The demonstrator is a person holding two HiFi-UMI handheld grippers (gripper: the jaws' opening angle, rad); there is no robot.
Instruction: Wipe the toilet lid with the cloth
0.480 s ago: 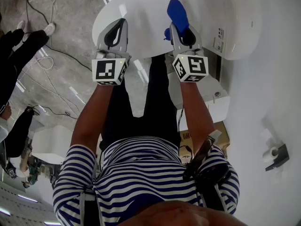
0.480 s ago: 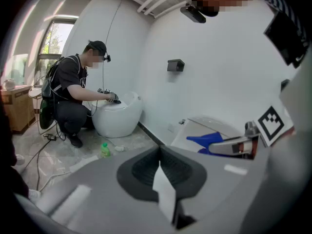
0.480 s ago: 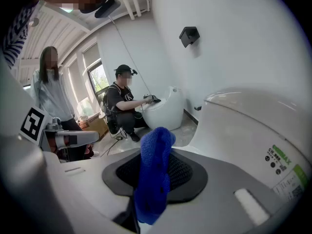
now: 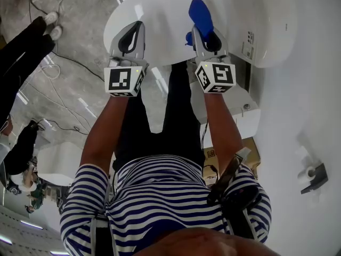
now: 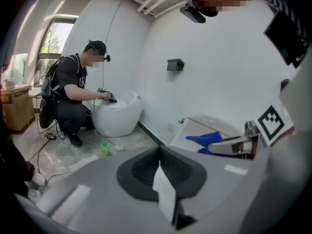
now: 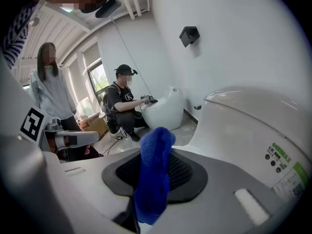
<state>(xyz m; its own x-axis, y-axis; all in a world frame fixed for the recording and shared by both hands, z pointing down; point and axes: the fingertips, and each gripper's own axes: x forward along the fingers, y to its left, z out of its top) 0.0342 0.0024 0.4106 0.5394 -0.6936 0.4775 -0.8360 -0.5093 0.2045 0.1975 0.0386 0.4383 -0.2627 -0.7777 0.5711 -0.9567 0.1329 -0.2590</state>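
Daylight enters through a window (image 5: 52, 38) at ten o'clock in the left gripper view, falling on white walls (image 5: 219, 48) and a grey marbled floor (image 5: 122, 143). White pipes (image 5: 156, 3) run along the ceiling at twelve o'clock. A black box (image 5: 175, 65) is mounted on the wall near centre. At nine o'clock a wooden cabinet (image 5: 17, 106) stands below the window. Near it a person (image 5: 73, 96) crouches over a second white toilet (image 5: 117, 115), with a green bottle (image 5: 104, 149) on the floor close by. In the head view, cables (image 4: 58, 68) trail across the floor at ten o'clock, and a cardboard box (image 4: 251, 152) sits at four o'clock.
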